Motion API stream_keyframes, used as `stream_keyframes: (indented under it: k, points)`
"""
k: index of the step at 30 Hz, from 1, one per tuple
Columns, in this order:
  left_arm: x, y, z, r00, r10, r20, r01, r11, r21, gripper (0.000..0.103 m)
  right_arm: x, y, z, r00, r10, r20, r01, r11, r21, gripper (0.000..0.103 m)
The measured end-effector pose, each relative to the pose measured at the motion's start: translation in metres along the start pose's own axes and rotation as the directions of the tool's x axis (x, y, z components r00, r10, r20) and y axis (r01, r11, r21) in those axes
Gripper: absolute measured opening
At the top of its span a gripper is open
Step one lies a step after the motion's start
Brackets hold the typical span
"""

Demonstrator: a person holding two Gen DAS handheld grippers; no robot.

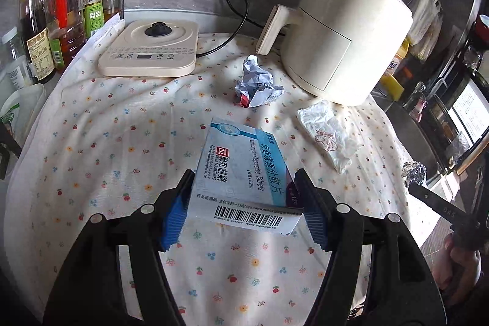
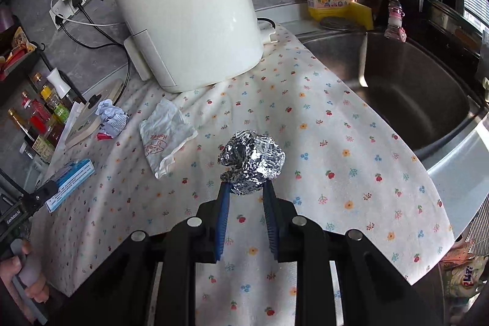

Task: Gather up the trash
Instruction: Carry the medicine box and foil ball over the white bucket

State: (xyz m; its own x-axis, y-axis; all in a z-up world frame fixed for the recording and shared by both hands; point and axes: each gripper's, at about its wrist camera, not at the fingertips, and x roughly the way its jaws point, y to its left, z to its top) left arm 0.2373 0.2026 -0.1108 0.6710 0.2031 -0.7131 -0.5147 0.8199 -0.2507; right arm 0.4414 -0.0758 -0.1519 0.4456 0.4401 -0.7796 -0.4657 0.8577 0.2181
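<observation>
Left gripper (image 1: 244, 203): jaws wide, clamping the blue-and-white cardboard medicine box (image 1: 241, 170) by its near end; it may pivot free. Right gripper (image 2: 246, 197): jaws narrow, pinching the crumpled silver foil ball (image 2: 252, 161) at its base; foil may crush and slip.

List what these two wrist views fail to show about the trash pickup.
- Trash bin: in neither view.
- Medicine box contents: closed carton in the left gripper, left wrist view.
- Foil ball underside: hidden by the right gripper, right wrist view.
- Crumpled paper print: too small.
</observation>
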Motion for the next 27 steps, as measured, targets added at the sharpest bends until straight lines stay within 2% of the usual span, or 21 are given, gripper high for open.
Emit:
stream_keyframes:
  k: [6,13,20,27]
  points:
    - [-0.017,-0.043,-0.024,0.999,-0.039,-0.007,0.039,0.998,0.049,0.066,-0.051,-0.031,-0.04,1.0,-0.012,0.012,0.012,0.999,0.033,0.022]
    - [-0.032,-0.112,-0.064,0.992,-0.113,-0.051,0.118,0.984,0.131,0.066,-0.114,-0.088,-0.094,0.997,-0.071,0.023,0.069,0.993,0.092,0.022]
    - [-0.046,-0.182,-0.108,0.976,-0.193,-0.101,0.211,0.954,0.212,0.066,-0.169,-0.154,-0.152,0.99,-0.142,0.016,0.137,0.974,0.182,0.022]
    - [-0.059,-0.241,-0.154,0.952,-0.254,-0.169,0.295,0.91,0.293,0.066,-0.208,-0.208,-0.216,0.979,-0.205,-0.02,0.202,0.94,0.274,0.023]
